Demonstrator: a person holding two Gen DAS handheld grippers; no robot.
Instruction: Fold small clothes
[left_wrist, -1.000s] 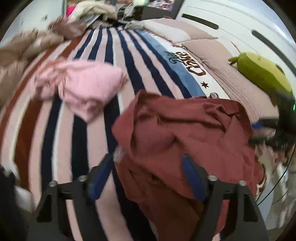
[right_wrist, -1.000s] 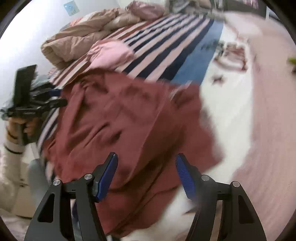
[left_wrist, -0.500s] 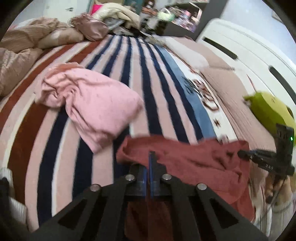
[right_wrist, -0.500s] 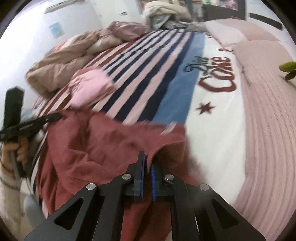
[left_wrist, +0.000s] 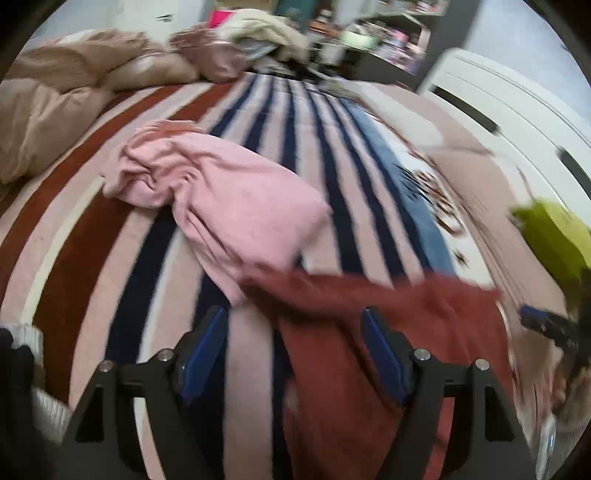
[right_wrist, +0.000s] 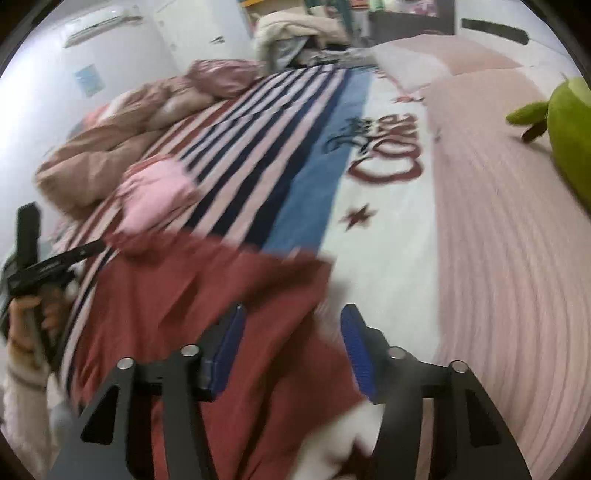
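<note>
A dark red garment lies spread flat on the striped bedspread; it also shows in the right wrist view. My left gripper is open and empty above its left top corner. My right gripper is open and empty above its right top corner. A crumpled pink garment lies just beyond the red one, touching its edge; it also shows in the right wrist view. The left gripper shows at the left of the right wrist view.
A beige duvet is heaped at the far left of the bed. A green plush toy lies on the pink ribbed cover at the right. Piled clothes and shelves stand beyond the bed.
Both grippers were open over the crumpled red garment, shut on its top corners and pulled it flat; now both have opened and let it go.
</note>
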